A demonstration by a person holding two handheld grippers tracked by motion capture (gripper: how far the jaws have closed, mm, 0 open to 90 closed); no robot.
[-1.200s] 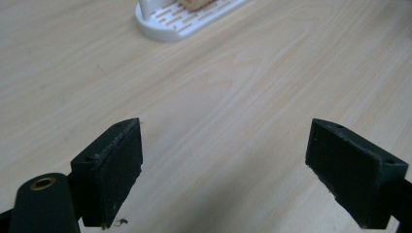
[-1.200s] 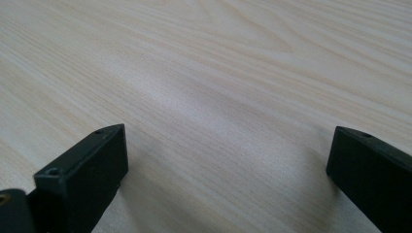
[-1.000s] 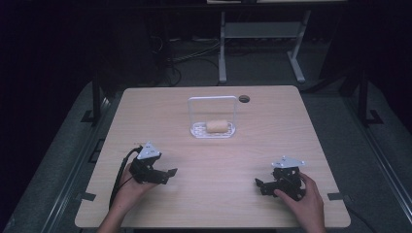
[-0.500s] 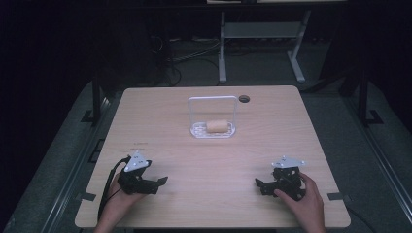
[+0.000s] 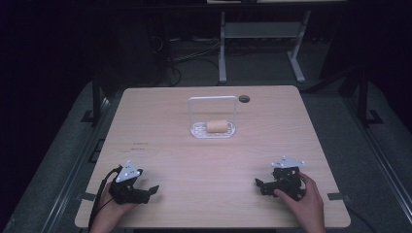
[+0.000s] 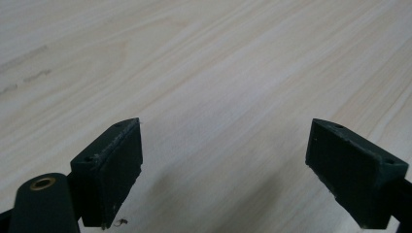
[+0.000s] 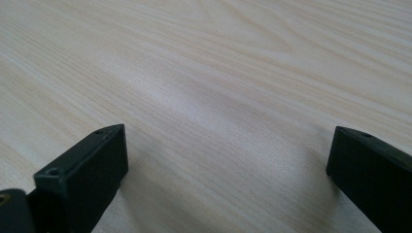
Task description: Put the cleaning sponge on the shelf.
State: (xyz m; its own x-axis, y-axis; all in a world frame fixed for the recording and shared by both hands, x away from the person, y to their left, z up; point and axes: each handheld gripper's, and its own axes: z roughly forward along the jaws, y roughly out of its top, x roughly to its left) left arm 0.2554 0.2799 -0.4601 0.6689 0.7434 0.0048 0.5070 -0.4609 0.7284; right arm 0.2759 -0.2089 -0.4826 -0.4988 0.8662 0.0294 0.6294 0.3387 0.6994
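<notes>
High view shows a light wooden table [image 5: 214, 160] on a dark floor; the person's two hands come in from 6 o'clock, each one holding a black gripper that rests on the table near the close edge. At about 7 o'clock of the table is the left gripper [image 5: 150, 190], held by the left hand [image 5: 111, 213]; its grey three-cornered plate is on top and its black cable goes down over the table edge; its jaws point toward 3 o'clock. At about 5 o'clock is the right gripper [image 5: 259, 184], held by the right hand [image 5: 303, 204]; its jaws point toward 9 o'clock, so the two grippers face each other and are well apart.

Toward 12 o'clock from the table's middle stands a small white rack [image 5: 214, 130] with a tall white wire handle arching over it; a pale yellowish roll [image 5: 217, 126] lies in its base, on its side. Just beyond, near the far edge at 1 o'clock, is a dark round hole [image 5: 244, 98] in the tabletop.

Left gripper view looks along the two black jaws; they stand wide apart with bare wood grain [image 6: 218, 97] between them and nothing held. Right gripper view gives the same; the jaws are spread far, only the table surface [image 7: 218, 97] lies between them.
</notes>
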